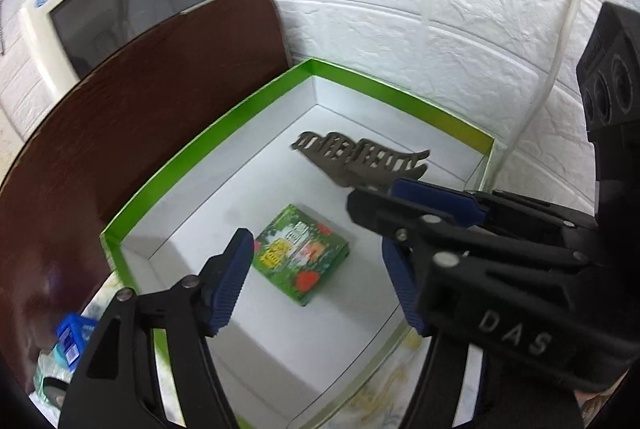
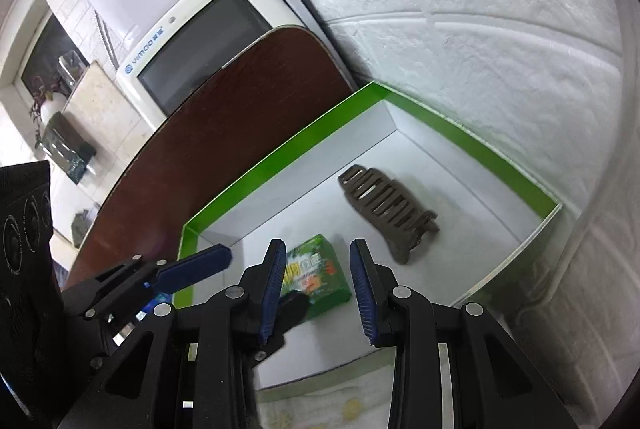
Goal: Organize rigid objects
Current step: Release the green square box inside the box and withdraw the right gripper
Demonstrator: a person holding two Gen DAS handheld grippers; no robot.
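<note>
Green printed packet (image 1: 301, 255) flat on white floor of green-rimmed box (image 1: 168, 165), brown slotted clip (image 1: 362, 159) apart behind, packet print blurred, left gripper (image 1: 320, 269) spread and empty above, right gripper (image 2: 318, 283) parted, grasping nothing.

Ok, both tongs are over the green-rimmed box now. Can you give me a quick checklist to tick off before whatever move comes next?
1. Left tongs empty: ok, jaws apart, nothing between them.
2. Right tongs empty: ok, a gap shows between the pads, nothing held.
3. Green packet inside the box: ok, flat on the floor.
4. Brown hair clip inside the box: ok, near the far wall, apart from the packet.
5. Tongs clear of each other: cannot tell, they sit close together.
6. Items left outside: not ok, a blue item lies beside the box.
</note>
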